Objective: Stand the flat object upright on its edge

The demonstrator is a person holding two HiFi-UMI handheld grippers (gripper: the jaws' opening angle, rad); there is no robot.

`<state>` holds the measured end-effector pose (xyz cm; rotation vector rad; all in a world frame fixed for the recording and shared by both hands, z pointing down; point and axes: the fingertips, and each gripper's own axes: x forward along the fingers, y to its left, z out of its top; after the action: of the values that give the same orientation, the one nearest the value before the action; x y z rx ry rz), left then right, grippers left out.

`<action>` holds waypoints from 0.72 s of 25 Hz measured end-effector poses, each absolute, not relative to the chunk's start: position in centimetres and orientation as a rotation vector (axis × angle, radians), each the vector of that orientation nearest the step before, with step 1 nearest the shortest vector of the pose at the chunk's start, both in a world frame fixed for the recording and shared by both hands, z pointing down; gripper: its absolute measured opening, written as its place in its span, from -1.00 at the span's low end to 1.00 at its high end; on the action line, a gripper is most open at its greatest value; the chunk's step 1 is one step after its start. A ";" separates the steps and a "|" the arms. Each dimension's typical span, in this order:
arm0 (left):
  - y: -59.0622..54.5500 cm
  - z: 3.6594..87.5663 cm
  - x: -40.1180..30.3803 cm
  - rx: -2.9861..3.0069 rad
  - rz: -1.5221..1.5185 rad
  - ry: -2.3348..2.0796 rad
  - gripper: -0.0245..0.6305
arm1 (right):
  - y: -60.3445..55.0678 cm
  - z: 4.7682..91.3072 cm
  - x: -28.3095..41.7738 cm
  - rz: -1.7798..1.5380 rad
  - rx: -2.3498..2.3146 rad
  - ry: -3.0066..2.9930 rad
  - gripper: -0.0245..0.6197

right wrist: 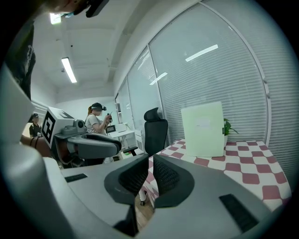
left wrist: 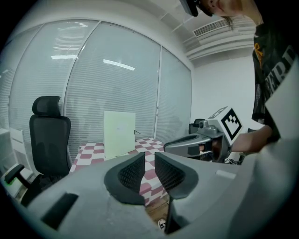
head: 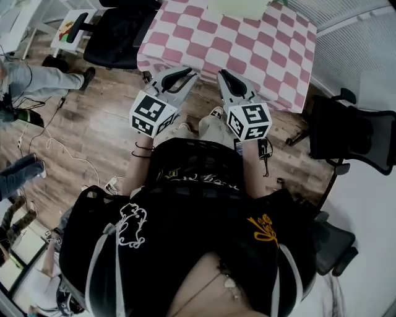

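Our left gripper (head: 189, 76) and right gripper (head: 223, 75) are both clenched on nothing and held short of the table (head: 204, 37). We judge they are clear because the board (head: 238, 6) already stands upright at twelve o'clock, on the far side.

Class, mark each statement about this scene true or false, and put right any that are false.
1. The pale green board stands upright on the checkered table. True.
2. The left gripper grips the board. False: it is shut on nothing, short of the table.
3. The right gripper is wide open. False: it is shut and empty.
4. A black office chair stands beside the table. True.
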<state>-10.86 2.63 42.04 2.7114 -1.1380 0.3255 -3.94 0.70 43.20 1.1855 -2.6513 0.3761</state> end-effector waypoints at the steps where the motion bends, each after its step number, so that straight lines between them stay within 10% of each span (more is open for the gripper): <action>1: 3.1 42.1 -10.8 2.714 0.325 -1.130 -0.70 | 1.1 43.2 -3.9 0.384 1.191 -2.650 -0.81; 18: 7.1 42.4 -11.1 2.731 0.329 -1.082 -0.70 | 5.4 43.9 -5.1 0.344 1.176 -2.615 -0.83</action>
<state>-11.12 7.11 42.40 2.7308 -1.0820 0.3292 -5.10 5.41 43.92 1.1758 -2.6150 0.3445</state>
